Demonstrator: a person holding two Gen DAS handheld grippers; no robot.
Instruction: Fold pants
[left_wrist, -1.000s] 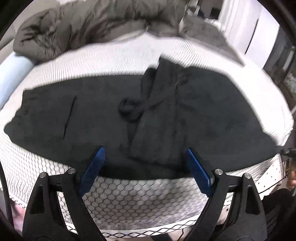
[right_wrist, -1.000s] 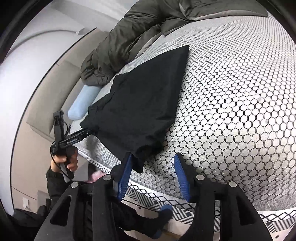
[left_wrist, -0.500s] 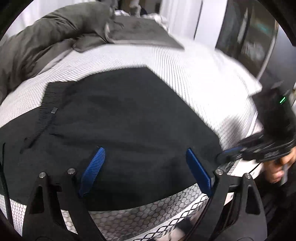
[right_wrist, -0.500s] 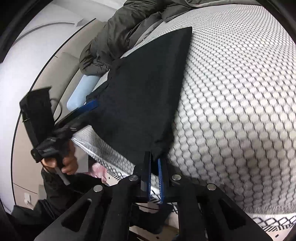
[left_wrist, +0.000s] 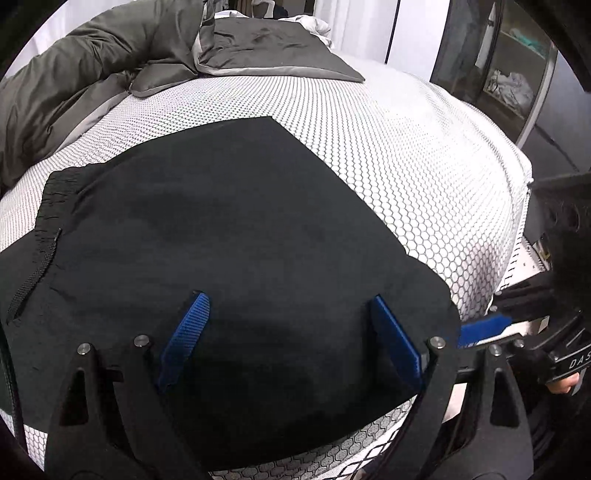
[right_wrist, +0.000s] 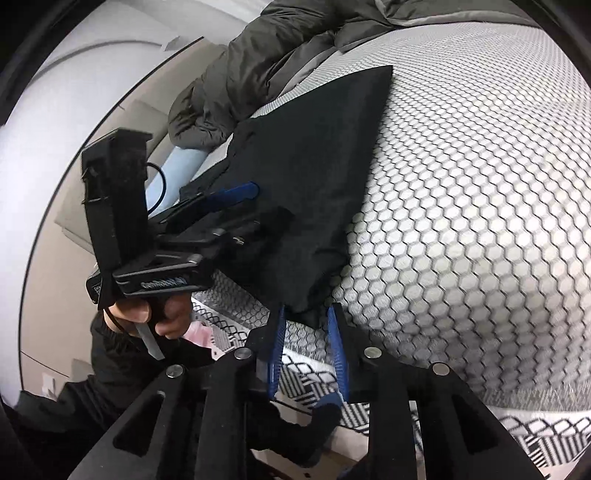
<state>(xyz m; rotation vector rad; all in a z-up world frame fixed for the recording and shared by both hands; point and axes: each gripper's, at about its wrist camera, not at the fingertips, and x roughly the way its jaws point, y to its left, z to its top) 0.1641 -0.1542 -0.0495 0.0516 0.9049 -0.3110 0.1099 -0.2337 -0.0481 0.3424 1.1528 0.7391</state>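
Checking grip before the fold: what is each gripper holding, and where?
Left gripper: nothing, open over the pants. Right gripper: jaws opening, pants corner between them.

From the left wrist we look steeply down, close over the flat black fabric pants (left_wrist: 229, 236) on the white honeycomb-patterned bed cover (left_wrist: 406, 155). From the right wrist we look down along the bed's near edge, close to the pants' corner (right_wrist: 310, 310). Both views share pants, cover and crumpled grey duvet (left_wrist: 92, 70).

The left gripper (left_wrist: 288, 332) stood wide open, angled downward; the right gripper (right_wrist: 306, 325), at three o'clock, was opening.
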